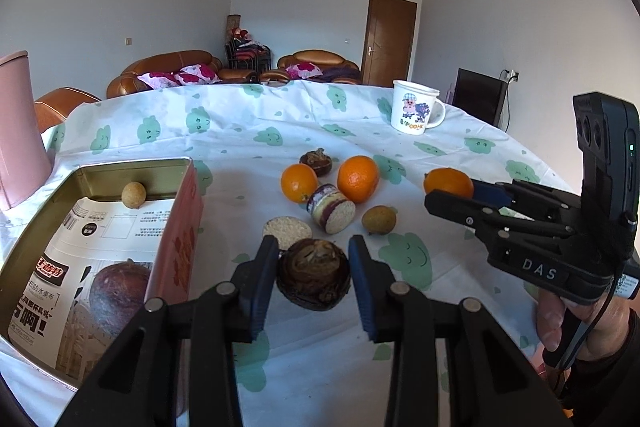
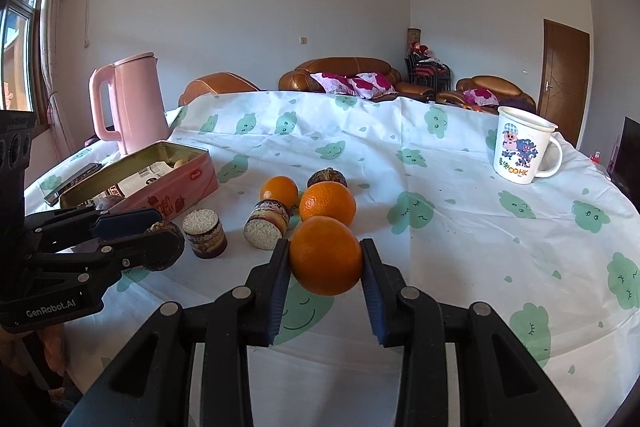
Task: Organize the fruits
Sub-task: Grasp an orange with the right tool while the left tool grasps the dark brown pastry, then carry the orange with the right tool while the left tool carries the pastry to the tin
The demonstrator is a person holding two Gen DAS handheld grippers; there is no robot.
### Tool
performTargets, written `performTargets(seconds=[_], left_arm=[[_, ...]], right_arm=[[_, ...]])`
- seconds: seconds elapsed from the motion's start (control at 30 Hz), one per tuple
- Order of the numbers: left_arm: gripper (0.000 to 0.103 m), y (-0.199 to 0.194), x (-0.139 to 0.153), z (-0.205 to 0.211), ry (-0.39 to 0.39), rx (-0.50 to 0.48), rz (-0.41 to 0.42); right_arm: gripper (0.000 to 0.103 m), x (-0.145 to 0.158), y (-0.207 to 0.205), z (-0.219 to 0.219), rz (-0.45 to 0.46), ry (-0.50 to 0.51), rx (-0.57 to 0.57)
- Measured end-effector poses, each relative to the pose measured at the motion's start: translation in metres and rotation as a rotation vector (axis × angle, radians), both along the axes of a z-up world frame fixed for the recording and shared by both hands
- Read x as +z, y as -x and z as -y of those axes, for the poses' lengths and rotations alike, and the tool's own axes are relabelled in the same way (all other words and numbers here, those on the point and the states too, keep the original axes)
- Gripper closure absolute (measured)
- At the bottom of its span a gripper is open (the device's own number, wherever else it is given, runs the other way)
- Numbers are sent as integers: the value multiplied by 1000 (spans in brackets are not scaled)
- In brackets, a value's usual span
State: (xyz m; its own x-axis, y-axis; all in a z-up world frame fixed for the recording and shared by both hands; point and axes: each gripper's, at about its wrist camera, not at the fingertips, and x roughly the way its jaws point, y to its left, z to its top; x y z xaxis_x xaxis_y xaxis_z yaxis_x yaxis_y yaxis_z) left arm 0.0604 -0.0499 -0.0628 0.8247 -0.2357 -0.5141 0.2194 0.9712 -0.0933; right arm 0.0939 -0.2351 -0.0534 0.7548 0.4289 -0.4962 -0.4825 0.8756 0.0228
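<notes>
My left gripper is shut on a dark brown wrinkled fruit, just right of the open pink tin. The tin holds a small tan longan and a dark purple fruit on printed paper. My right gripper is shut on an orange; it also shows in the left wrist view. On the cloth lie two more oranges, another dark fruit, a longan and two round cakes.
A white cartoon mug stands at the far right of the table. A pink kettle stands behind the tin at the far left, with a dark phone-like object beside it. Sofas stand beyond the table.
</notes>
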Motion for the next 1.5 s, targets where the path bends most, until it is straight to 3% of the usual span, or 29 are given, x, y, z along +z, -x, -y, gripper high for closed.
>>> performTargets(seconds=[0.67, 1.5], left_arm=[[65, 18, 6, 1, -17, 34, 145], [65, 35, 11, 5, -47, 58, 261]], right_arm=[[67, 6, 23, 4, 132, -38, 48], [67, 9, 41, 11, 242, -80, 68]])
